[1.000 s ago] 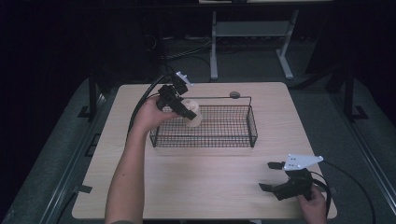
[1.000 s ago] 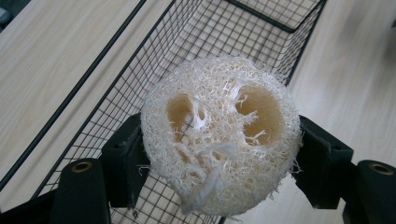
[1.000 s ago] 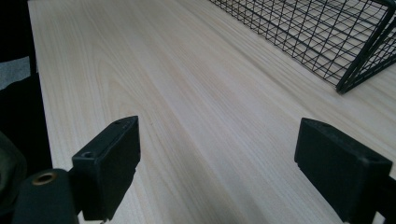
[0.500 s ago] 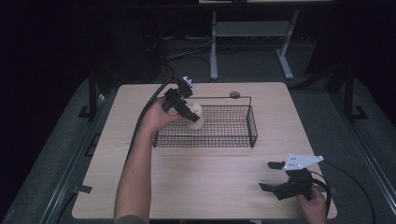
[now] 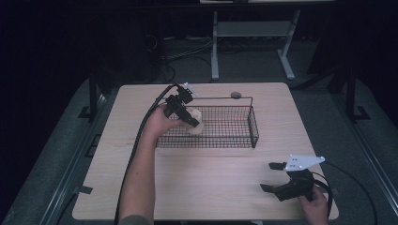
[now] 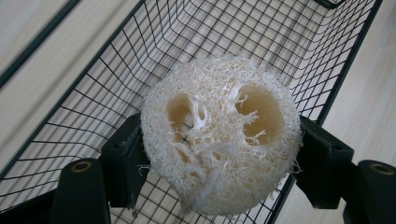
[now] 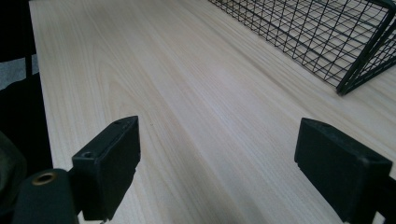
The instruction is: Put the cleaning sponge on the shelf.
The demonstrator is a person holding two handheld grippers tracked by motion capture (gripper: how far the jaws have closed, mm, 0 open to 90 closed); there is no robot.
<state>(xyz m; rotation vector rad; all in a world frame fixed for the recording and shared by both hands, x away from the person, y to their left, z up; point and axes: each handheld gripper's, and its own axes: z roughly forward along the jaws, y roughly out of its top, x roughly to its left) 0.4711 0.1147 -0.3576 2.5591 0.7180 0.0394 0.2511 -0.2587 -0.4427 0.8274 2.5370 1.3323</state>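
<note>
A pale, fibrous loofah sponge (image 6: 219, 135) is clamped between the black jaws of my left gripper (image 5: 190, 119), over the left end of the black wire basket (image 5: 234, 140). In the high view the loofah sponge (image 5: 195, 123) hangs just inside the basket's left wall. The left gripper view looks down past the sponge onto the basket's mesh floor (image 6: 243, 32). My right gripper (image 5: 274, 177) rests low near the table's front right corner, its jaws wide apart with nothing but bare wood between them (image 7: 219, 154).
The wooden table (image 5: 211, 187) has free room in front of the basket. A small dark round object (image 5: 235, 95) lies behind the basket near the far edge. The basket's corner (image 7: 355, 70) shows at the top right of the right gripper view.
My left gripper has carried the loofah sponge a little to the right and down, further over the basket's left end. The right gripper has stayed where it was.
</note>
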